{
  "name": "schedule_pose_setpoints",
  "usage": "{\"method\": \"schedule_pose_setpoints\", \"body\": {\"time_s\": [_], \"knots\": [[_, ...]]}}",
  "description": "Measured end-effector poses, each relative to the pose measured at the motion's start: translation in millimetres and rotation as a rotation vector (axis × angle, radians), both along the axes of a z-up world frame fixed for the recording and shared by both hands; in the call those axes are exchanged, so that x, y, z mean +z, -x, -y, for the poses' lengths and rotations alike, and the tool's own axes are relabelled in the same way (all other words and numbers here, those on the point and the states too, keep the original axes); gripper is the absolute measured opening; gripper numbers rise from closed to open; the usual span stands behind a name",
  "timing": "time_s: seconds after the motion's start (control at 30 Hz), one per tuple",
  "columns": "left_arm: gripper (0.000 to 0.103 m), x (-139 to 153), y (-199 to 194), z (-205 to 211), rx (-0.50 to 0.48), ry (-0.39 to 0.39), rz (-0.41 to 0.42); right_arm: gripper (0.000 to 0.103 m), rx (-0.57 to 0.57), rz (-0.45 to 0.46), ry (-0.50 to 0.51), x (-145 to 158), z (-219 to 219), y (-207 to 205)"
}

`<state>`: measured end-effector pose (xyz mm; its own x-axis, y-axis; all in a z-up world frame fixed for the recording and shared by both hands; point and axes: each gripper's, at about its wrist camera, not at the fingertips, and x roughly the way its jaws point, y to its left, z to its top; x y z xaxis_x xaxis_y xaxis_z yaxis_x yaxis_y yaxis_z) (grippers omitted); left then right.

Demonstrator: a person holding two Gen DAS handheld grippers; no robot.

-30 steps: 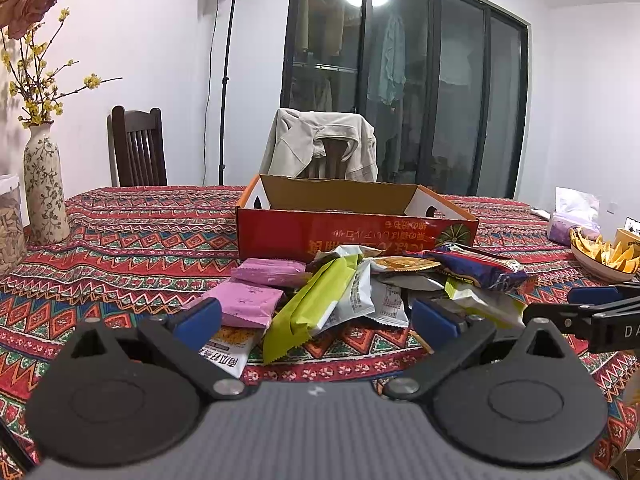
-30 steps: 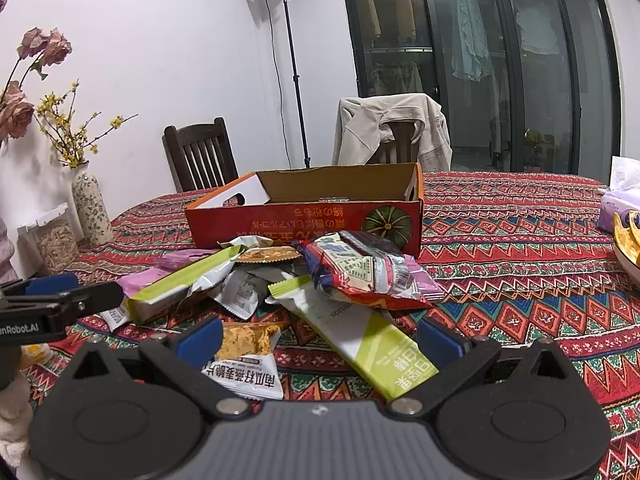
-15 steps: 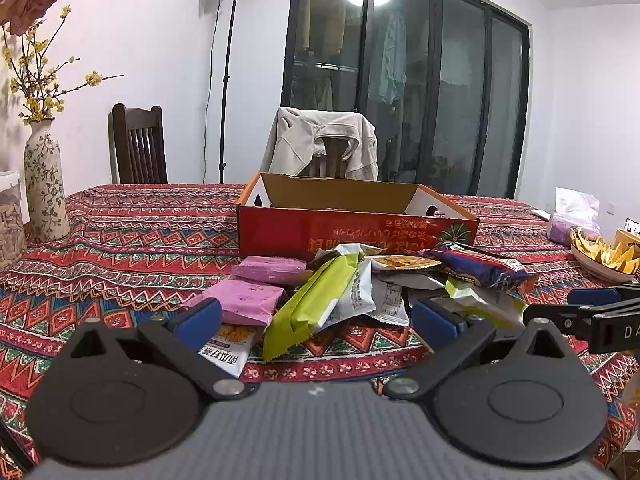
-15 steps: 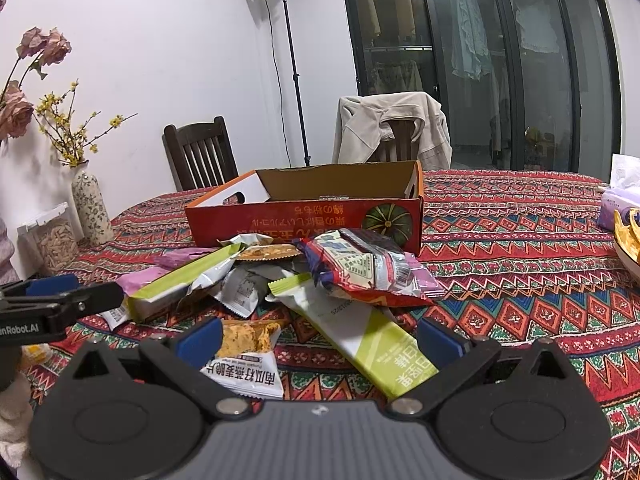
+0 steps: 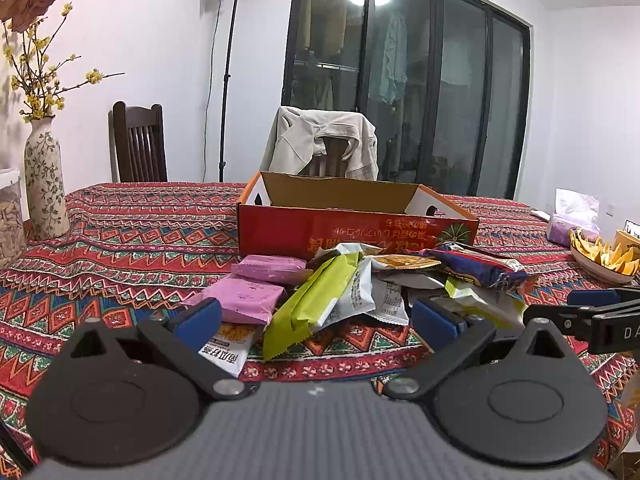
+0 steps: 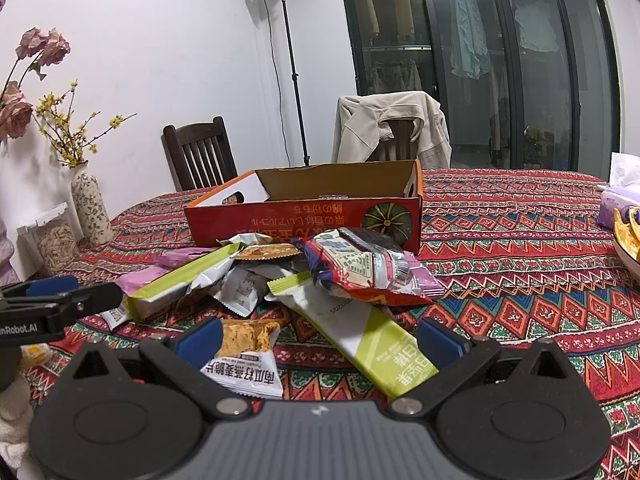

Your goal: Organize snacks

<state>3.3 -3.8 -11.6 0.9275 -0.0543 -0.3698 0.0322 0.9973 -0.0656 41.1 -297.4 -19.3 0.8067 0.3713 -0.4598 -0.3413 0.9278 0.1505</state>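
Left gripper: lower centre of its view – fingers spread wide, holding nothing.
Right gripper: lower centre of its view, also wide apart and empty.
Snack pile: mid-frame on the table, loose packets heaped just in front of the box – pink, green, white, dark blue.
Red cardboard box: centre, open-topped, behind the pile.
Vase: left edge, holding flowers.

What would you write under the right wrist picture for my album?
Open right gripper facing a pile of snack packets before an orange cardboard box on a patterned tablecloth.
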Motion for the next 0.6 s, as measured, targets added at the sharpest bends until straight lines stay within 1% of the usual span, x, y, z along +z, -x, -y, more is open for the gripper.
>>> {"method": "schedule_pose_setpoints", "body": {"time_s": [0.1, 0.23, 0.43, 0.5, 0.6], "knots": [[0.103, 0.6, -0.9, -1.2, 0.001, 0.005, 0.001, 0.103, 0.001, 0.005, -0.003, 0.3, 0.3, 0.0], [0.103, 4.9, -3.1, -4.3, 0.011, 0.006, 0.014, 0.103, -0.003, 0.042, 0.006, 7.3, -0.4, -0.7], [0.103, 13.0, -11.2, -11.7, 0.033, 0.023, 0.032, 0.103, -0.013, 0.083, 0.023, 21.8, 4.0, -17.9], [0.103, 14.6, -15.0, -12.9, 0.043, 0.018, 0.032, 0.103, -0.011, 0.078, 0.030, 25.7, 3.7, -29.6], [0.103, 15.8, -20.5, -17.9, 0.054, 0.024, 0.029, 0.103, -0.002, 0.046, 0.036, 27.0, 1.0, -50.9]]}}
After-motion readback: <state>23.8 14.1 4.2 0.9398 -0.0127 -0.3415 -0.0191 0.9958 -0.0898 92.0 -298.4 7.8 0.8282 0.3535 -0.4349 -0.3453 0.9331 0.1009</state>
